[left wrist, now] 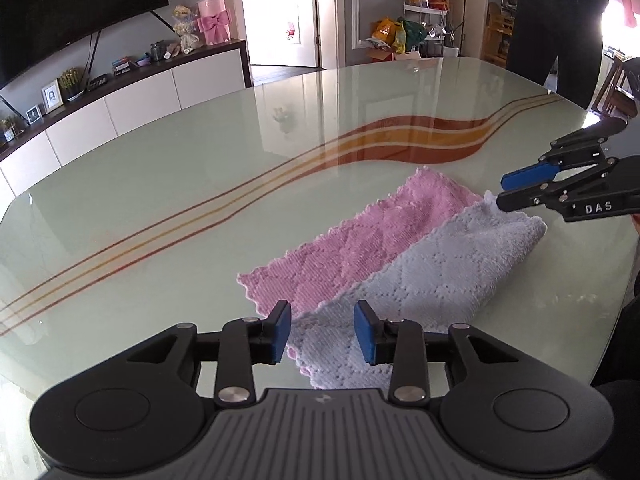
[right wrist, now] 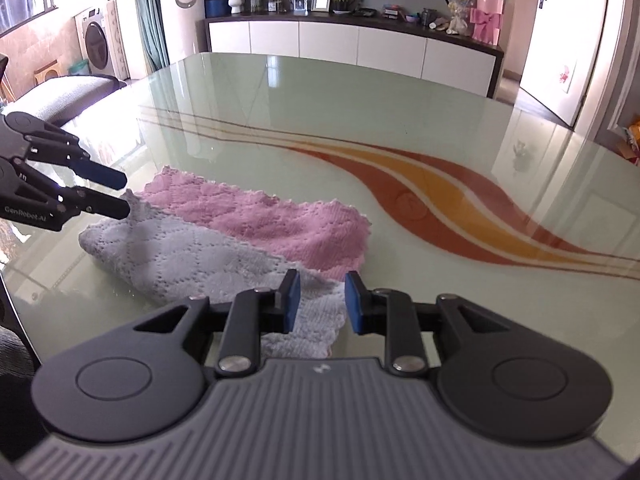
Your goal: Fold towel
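Your towel (left wrist: pixel 384 248) lies flat on the glass table (left wrist: pixel 168 184), part-folded: white-grey side doubled over, pink side showing beside it, both w/ scalloped edges. The fold runs along the towel's edge nearest you.

L claw (left wrist: pixel 322 332): jaws apart by a clear gap, blue pads (left wrist: pixel 283 332) facing each other, nothing btwn them. It hovers just over one corner of the towel, white layer under the gap. Whether the pads touch the cloth, can't tell.

R claw (right wrist: pixel 320 304): also parted, gap a bit narrower, nothing gripped. It sits at the towel's opposite corner, white layer's edge beneath the gap, pink edge just past it.

From each wrist view the other claw shows at the towel's far end, fingers split, tips right at the white corner.

Orange-and-red stripe (right wrist: pixel 440 192) curves across the table beyond the towel's pink side.
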### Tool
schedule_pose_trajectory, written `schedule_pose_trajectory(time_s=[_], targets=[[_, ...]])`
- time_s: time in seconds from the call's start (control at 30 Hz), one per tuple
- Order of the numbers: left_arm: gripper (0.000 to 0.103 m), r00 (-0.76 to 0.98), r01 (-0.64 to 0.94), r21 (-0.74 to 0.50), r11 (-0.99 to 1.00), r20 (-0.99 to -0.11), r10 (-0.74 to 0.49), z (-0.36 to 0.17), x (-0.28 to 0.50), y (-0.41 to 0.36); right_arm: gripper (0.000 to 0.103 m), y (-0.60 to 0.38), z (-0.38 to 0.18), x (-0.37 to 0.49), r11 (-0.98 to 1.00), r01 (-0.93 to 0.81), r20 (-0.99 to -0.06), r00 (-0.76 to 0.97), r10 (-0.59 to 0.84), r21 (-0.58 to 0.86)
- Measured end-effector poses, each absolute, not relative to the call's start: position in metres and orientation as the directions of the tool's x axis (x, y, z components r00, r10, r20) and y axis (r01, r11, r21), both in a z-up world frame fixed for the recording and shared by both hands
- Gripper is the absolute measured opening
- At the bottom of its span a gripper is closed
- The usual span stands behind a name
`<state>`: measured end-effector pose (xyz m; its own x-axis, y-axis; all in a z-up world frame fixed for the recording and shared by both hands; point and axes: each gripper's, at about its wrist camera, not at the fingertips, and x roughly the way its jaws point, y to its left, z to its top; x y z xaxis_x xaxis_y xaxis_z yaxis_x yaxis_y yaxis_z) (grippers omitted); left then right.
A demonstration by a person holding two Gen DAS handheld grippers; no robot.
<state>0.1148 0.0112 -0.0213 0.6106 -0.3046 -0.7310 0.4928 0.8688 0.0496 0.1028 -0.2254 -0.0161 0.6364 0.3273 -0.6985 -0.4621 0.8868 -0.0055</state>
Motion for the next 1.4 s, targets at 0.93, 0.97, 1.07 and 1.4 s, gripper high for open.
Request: schedule_pose_trajectory(time_s=[0.93, 0.97, 1.07, 1.4], targets=[[0.031, 0.606, 0.496, 0.077, 0.865, -0.744, -0.281, -0.038, 0.117, 0.01, 0.006, -0.227, -0.028, 0.106, 0.893, -0.45, -0.716, 0.621, 0.319, 0.007], [0.027, 0.612, 0.495, 0.085, 0.865, -0.741, -0.277, -0.037, 0.116, 0.009, 0.006, -0.227, -0.027, 0.105, 0.893, -0.449, -0.713, 0.626, 0.318, 0.004], [0.018, 0.627, 0.49, 0.108, 0.865, -0.733, -0.264, -0.036, 0.114, 0.008, 0.006, -0.227, -0.024, 0.102, 0.893, -0.449, -0.708, 0.632, 0.316, -0.003], [0.016, 0.641, 0.487, 0.11, 0.866, -0.719, -0.269, -0.03, 0.108, 0.013, 0.006, -0.229, -0.012, 0.091, 0.887, -0.461, -0.672, 0.654, 0.347, 0.01]])
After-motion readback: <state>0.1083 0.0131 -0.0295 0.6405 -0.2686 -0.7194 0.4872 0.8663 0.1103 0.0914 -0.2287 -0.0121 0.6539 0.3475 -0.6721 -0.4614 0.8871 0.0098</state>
